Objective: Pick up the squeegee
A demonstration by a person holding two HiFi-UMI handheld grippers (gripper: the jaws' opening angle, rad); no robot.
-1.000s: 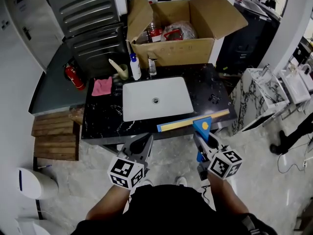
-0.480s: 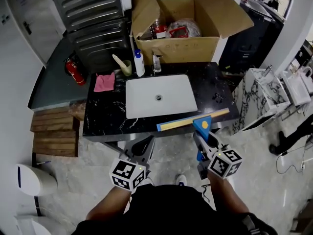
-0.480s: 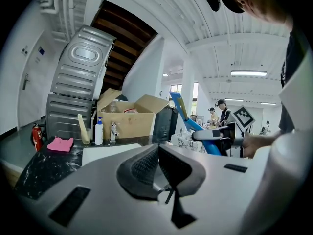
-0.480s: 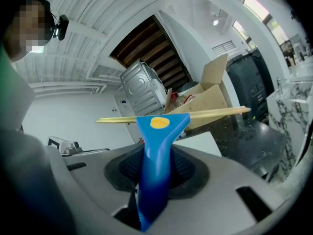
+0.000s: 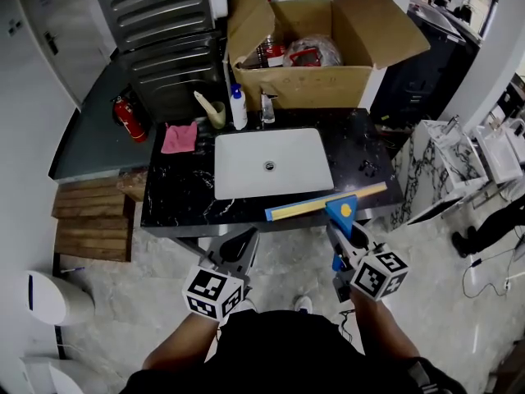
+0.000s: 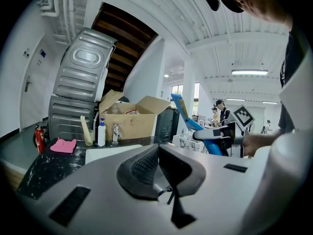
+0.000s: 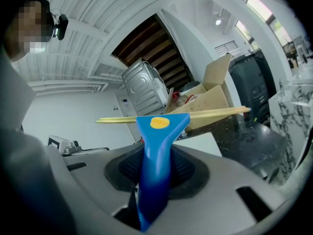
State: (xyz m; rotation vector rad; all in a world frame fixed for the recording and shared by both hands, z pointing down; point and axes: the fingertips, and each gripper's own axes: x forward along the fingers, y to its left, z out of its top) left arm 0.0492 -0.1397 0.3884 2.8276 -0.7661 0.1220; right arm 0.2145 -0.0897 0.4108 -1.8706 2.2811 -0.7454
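Just off the tabletop's (image 5: 176,195) front edge, right gripper (image 5: 343,235) jaws clamp the squeegee (image 5: 340,210) handle, blade crosswise; left gripper (image 5: 239,249) jaws pinched together, empty.

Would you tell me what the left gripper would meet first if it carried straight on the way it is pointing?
Probably the front edge of the black counter, with the white sink just beyond. The left gripper, jaws together, aims that way, though depth is hard to judge.

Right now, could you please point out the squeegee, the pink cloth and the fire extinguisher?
squeegee (image 5: 340,213), head view, on its blue handle.
pink cloth (image 5: 180,138), head view, its middle.
fire extinguisher (image 5: 130,118), head view, its red body.
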